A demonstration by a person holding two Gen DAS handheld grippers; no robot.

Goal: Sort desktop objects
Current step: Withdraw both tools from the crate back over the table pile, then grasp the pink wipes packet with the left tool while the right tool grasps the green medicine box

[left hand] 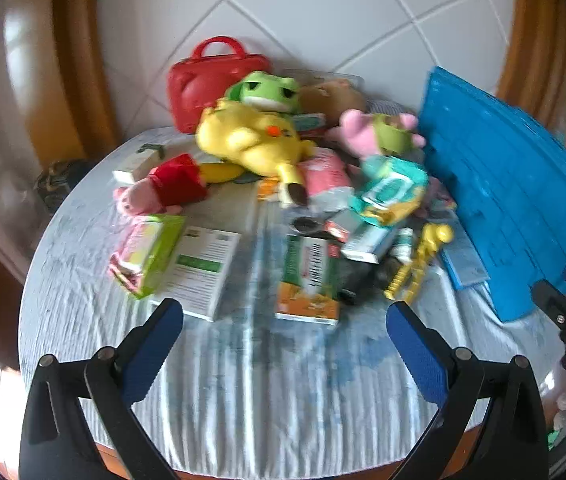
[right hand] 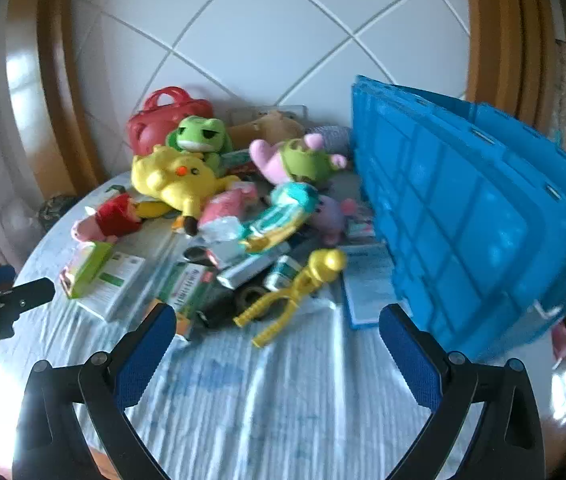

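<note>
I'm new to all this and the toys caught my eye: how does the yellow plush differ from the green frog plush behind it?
The yellow plush toy with an orange cheek spot looks bigger and sprawls flat on the pile, while the green frog plush with sleepy eyes looks smaller and sits upright. The yellow one is nearer the grippers; the frog is farther back, beside the red plastic carry case. Both are soft toys on the cloth-covered table, touching each other.
</note>
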